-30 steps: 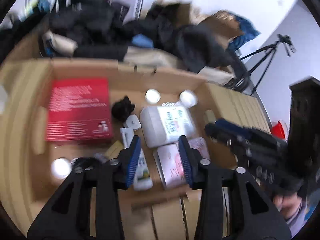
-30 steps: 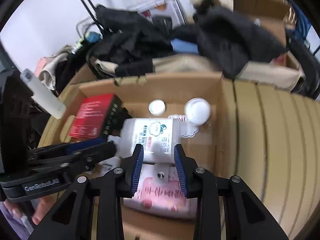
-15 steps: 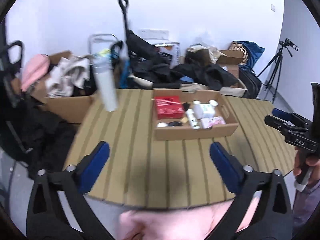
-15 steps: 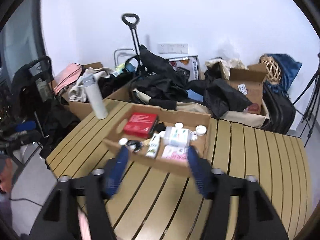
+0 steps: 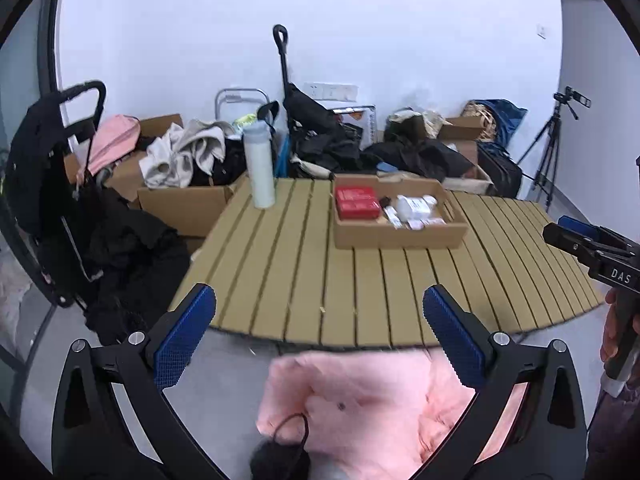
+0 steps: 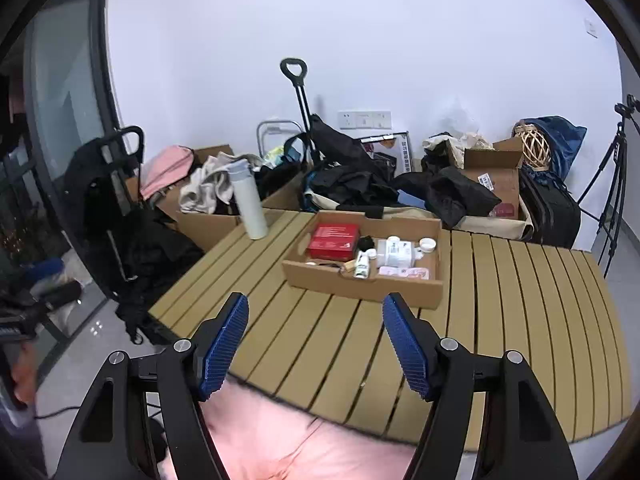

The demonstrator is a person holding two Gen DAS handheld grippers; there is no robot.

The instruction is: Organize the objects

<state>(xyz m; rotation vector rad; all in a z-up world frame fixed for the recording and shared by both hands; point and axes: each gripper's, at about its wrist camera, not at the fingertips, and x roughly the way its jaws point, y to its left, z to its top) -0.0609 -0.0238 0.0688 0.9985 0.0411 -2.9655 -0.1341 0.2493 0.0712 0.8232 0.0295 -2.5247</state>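
One wide slatted desk (image 6: 520,320) fills the picture, and toward its far side sits the open cardboard box (image 6: 360,284) with the task's things gathered inside: a red box (image 6: 334,242) at the left end, a white bottle (image 6: 394,252) in the middle, a pink packet (image 6: 404,272) in front of that, and small white-capped pots beside them. A tall white flask (image 6: 250,204) stands alone on the desk, left of the box. Both tools hang well short of all this, over the near edge: left tool (image 5: 320,332) spread wide and empty, right tool (image 6: 316,344) parted too, nothing between its pads. Risk from here looks small: a careless swing could topple that upright flask, or nudge the light box across the slats.
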